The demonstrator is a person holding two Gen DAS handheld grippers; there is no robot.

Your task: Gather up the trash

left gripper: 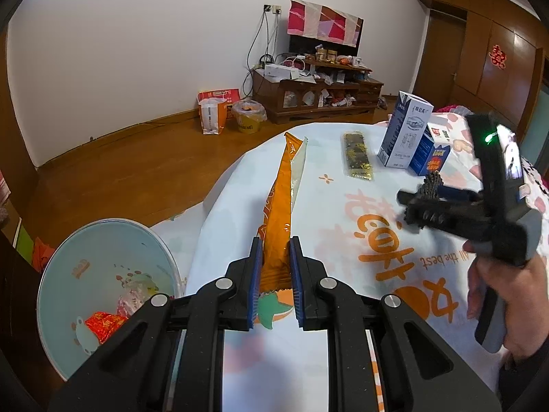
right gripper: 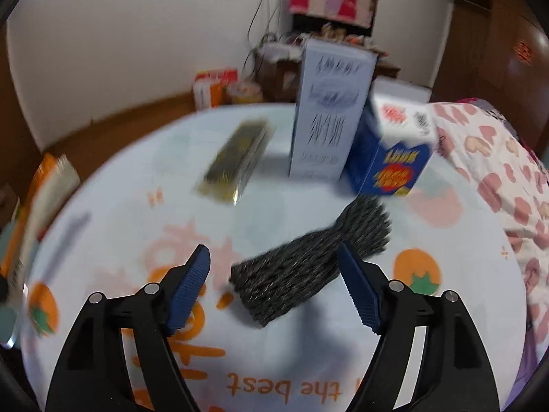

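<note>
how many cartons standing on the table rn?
2. The tall white milk carton stands at the far side of the table; the shorter blue carton stands right beside it, on its right. Both upright. None appear hidden.

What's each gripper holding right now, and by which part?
Left gripper is shut on the orange wrapper, pinched at its near end. Right gripper is open, holding nothing; the dark speckled wrapper lies between its fingers.
</note>
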